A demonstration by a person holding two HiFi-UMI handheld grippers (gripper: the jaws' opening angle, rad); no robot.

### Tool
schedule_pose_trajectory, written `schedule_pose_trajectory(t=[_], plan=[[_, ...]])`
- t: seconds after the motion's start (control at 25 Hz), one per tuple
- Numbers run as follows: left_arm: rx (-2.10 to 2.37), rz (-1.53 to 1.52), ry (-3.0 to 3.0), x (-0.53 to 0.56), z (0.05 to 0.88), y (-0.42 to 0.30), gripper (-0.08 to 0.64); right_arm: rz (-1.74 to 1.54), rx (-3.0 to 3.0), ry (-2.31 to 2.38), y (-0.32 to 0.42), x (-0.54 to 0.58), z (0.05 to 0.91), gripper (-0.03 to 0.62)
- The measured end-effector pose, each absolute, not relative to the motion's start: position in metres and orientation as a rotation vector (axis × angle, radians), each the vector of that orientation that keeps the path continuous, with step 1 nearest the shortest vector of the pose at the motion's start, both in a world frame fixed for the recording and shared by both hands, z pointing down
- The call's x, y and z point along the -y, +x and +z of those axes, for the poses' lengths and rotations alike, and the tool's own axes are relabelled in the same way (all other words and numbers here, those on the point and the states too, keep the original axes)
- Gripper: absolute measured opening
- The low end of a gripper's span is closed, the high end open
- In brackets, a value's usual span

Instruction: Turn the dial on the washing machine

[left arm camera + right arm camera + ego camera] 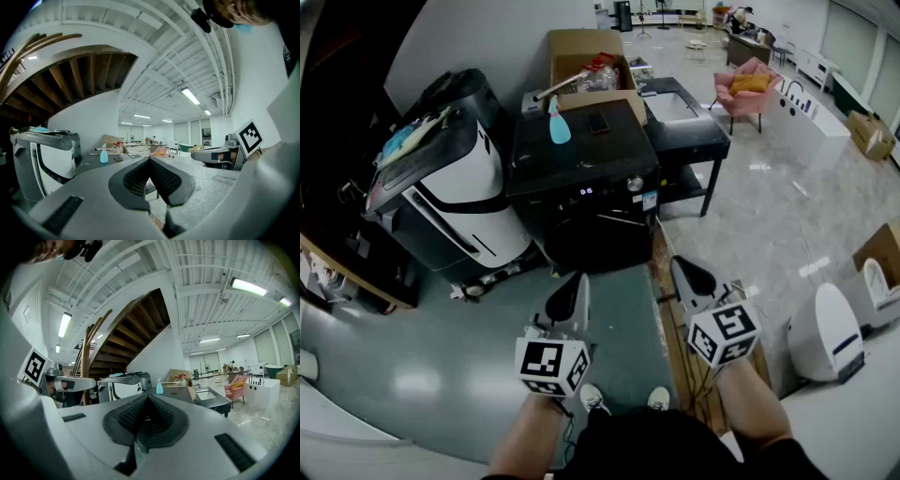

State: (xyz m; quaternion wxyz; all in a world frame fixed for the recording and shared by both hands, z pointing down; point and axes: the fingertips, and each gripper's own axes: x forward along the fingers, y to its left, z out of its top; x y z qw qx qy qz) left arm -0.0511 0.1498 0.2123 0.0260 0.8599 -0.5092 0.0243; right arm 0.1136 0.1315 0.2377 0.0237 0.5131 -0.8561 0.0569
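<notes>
Reaching the dial is the step in hand, and neither tool is close to it yet. It sits toward the right end of the front panel on the black washing machine, at twelve o'clock from the person's feet and well apart from both tools.

The left gripper hangs at six o'clock from the machine, jaws pressed fully together on nothing. The right gripper, at five o'clock, is likewise closed and empty.

The right gripper is on the dial's side, so it looks the better choice. Its jaws should spread before arrival and come in square to the panel. Once they pinch the knob's rim, the wrist should roll about the knob's own axis without tugging. The dial is small in the head view, so its grip surface and pointer cannot be made out.

A blue spray bottle stands on the machine's lid. A cardboard box lies beyond it at twelve o'clock, and a white-and-black appliance stands at nine. A black table is at two o'clock, with a pink armchair farther off. The floor underfoot is dull grey-green, giving way to glossy pale tile at three o'clock.
</notes>
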Motion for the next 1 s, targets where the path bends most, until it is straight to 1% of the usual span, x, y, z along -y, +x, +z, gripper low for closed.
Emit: schedule_pose_trajectory(t=[0.48, 1.0], plan=[[1.581, 0.058, 2.658, -0.145, 0.213, -0.072, 0.005, 0.164, 2.672, 1.602, 0.097, -0.125, 0.239, 0.0], [1.555, 0.038, 2.636, -0.117, 0.227, -0.146, 0.005, 0.212, 2.67, 1.61, 0.029, -0.096, 0.25, 0.009]])
